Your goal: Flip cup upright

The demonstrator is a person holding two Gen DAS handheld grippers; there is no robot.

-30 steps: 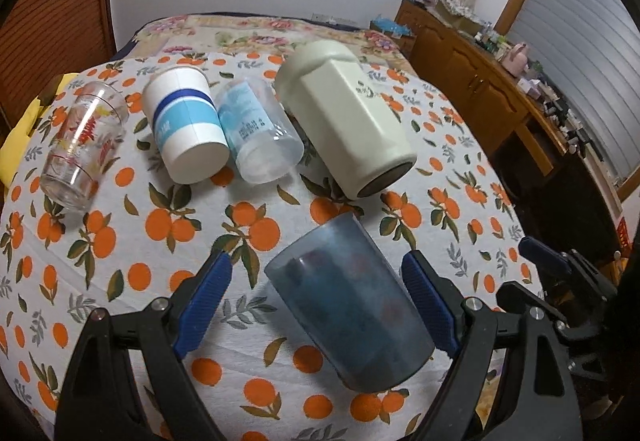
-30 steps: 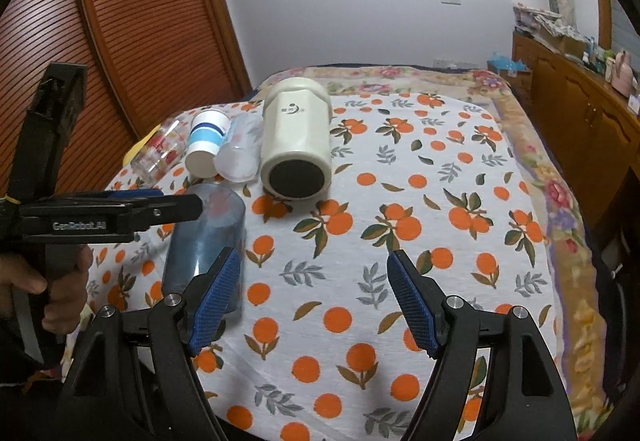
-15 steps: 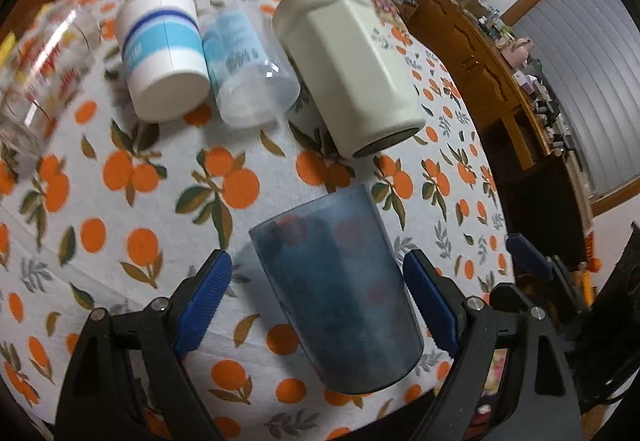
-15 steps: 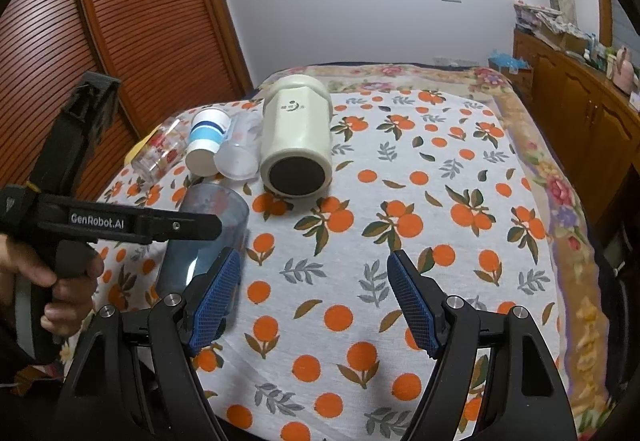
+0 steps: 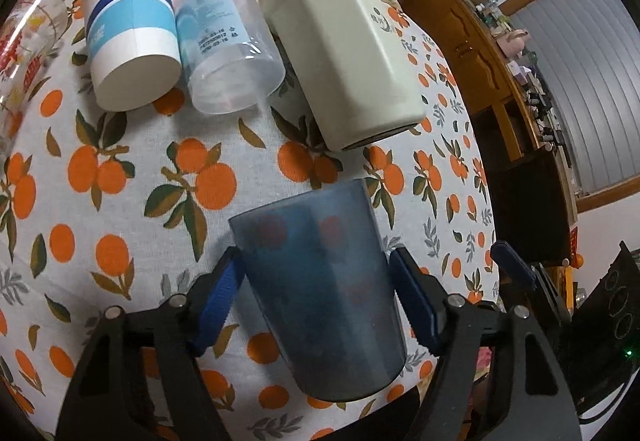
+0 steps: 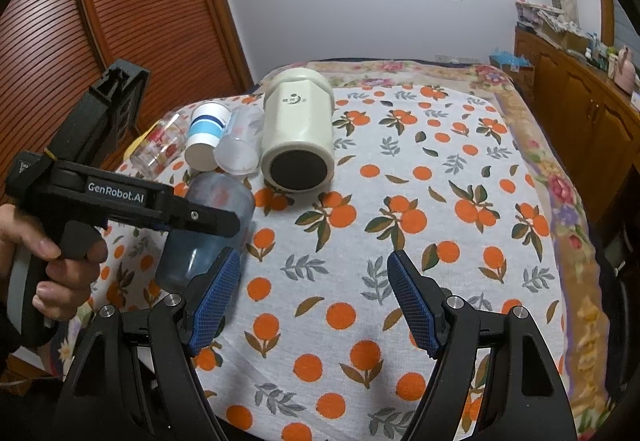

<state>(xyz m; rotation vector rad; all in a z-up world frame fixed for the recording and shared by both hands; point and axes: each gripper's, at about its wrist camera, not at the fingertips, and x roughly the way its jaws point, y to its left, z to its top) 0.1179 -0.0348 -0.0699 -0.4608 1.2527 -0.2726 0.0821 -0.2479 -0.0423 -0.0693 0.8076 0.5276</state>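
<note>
A translucent dark blue cup (image 5: 320, 281) sits between the fingers of my left gripper (image 5: 316, 281), which is shut on its sides. The cup is tilted, its rim toward the far side and its base toward the camera. It also shows in the right wrist view (image 6: 208, 229), held by the left gripper (image 6: 208, 219) above the orange-print tablecloth (image 6: 400, 241). My right gripper (image 6: 314, 293) is open and empty over the cloth, to the right of the cup.
A cream mug (image 5: 344, 53), a clear plastic cup (image 5: 228, 45), a blue-striped paper cup (image 5: 132, 41) and a printed glass (image 5: 24, 41) lie on their sides in a row behind. A wooden cabinet (image 6: 580, 101) stands at the right, a slatted door (image 6: 120, 41) at the left.
My left gripper has closed its fingers onto the blue cup and moved closer over it; the cup looks slightly raised and tilted. The right gripper has stayed still.
</note>
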